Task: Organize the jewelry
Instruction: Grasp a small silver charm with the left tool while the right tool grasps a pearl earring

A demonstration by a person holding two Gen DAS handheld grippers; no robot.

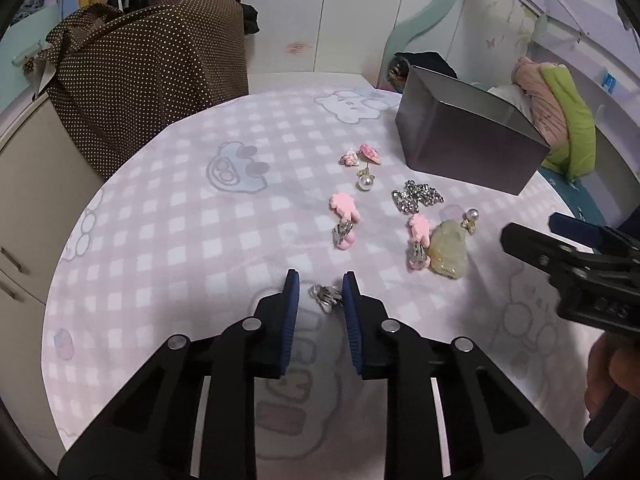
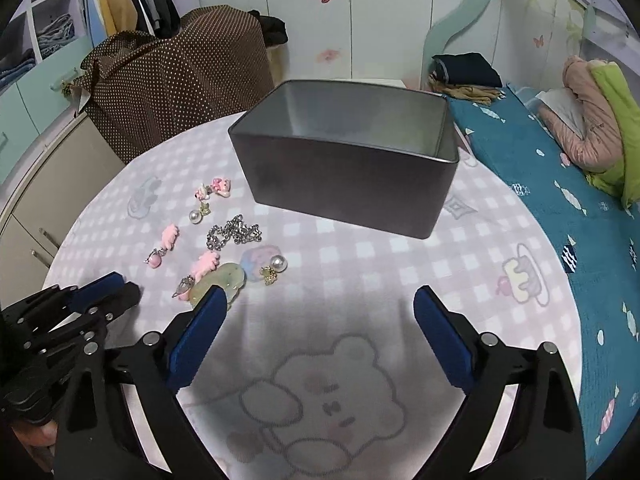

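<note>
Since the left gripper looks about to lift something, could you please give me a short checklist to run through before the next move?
1. Small silver clip sits between the left gripper pads: ok.
2. Both pads press on it: cannot tell; a gap shows on one side.
3. Right gripper open, nothing between its fingers: ok.
4. Metal tin upright, top open: ok.
5. Tin's inside free of jewelry: cannot tell.

The right fingers hide part of the pale green pendant; its shape stays unclear.
</note>
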